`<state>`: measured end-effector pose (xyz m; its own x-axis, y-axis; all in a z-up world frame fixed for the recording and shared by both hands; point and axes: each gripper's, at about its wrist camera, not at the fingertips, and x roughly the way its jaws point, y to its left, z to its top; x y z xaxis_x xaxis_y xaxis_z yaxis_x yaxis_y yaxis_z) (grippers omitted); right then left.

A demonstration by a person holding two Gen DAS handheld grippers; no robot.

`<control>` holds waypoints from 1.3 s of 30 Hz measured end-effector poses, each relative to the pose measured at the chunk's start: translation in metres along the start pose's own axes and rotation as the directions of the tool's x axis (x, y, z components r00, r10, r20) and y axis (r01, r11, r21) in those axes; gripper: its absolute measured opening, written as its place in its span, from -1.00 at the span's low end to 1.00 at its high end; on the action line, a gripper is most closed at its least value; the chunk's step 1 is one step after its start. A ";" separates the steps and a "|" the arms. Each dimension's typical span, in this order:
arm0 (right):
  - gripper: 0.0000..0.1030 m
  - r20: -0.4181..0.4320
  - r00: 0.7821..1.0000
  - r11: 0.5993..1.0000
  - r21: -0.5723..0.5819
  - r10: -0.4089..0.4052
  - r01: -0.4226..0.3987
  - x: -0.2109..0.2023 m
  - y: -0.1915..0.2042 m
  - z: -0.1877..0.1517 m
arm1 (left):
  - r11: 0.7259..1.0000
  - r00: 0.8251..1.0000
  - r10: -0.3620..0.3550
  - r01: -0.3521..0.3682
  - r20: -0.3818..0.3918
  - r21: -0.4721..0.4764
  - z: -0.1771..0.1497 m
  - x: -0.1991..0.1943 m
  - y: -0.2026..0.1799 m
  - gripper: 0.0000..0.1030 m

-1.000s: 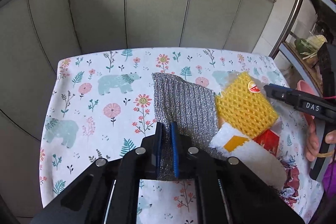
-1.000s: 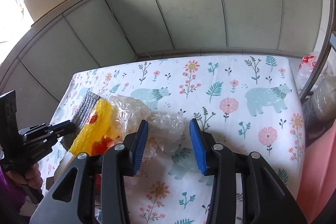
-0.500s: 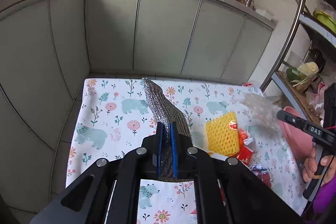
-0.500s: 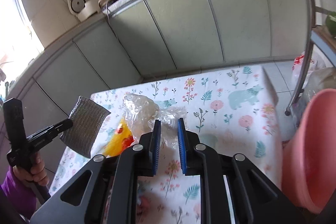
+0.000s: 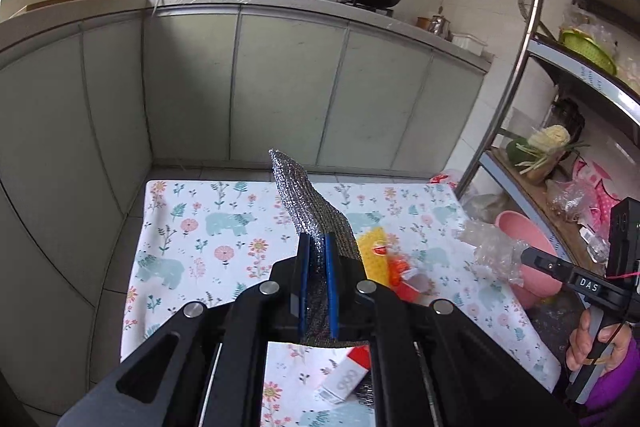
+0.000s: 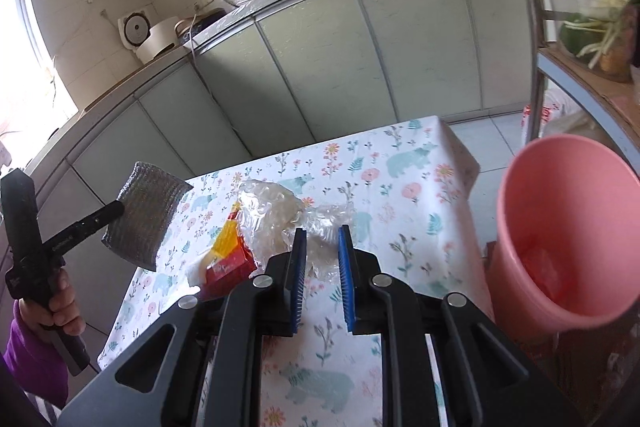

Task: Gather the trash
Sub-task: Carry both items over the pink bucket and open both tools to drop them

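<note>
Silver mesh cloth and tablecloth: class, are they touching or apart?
Apart. The right wrist view shows the silver mesh cloth lifted clear of the tablecloth, hanging in the air from the left gripper, whose jaws are shut on its edge.

Both tongs [image 5: 316, 255] [image 6: 323, 247] clamped, raised

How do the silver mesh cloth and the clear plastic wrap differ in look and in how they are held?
The silver mesh cloth is opaque, woven and nearly flat; the clear plastic wrap is see-through and crumpled. The left gripper holds the cloth; the right gripper holds the wrap. Both are lifted off the table.
</note>
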<state>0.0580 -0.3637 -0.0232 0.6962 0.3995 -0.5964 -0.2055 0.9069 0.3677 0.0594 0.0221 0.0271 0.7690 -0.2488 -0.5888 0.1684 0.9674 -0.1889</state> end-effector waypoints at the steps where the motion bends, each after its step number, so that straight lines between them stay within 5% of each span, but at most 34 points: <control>1: -0.69 0.003 1.000 1.000 0.004 -0.004 0.004 -0.003 -0.001 -0.001 | 1.000 1.000 -0.010 0.010 0.001 0.011 0.000 -0.001 -0.006 -0.87; 17: -0.69 0.090 0.993 0.992 0.107 -0.079 0.070 -0.050 -0.052 -0.014 | 0.975 0.985 -0.172 0.173 -0.024 0.140 0.011 0.016 -0.108 -0.87; 30: -0.69 0.153 0.932 0.924 0.254 -0.329 0.285 -0.093 -0.140 -0.014 | 0.894 0.932 -0.348 0.363 -0.103 0.262 0.020 0.069 -0.236 -0.87; 39: -0.69 0.115 0.906 0.886 0.293 -0.407 0.360 -0.076 -0.176 -0.015 | 0.863 0.919 -0.350 0.392 -0.182 0.319 0.004 0.124 -0.309 -0.87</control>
<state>0.0309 -0.5518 -0.0537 0.7939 -0.0220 -0.6076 0.2703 0.9079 0.3203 0.1046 -0.3079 0.0157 0.5354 -0.5757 -0.6179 0.6434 0.7520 -0.1431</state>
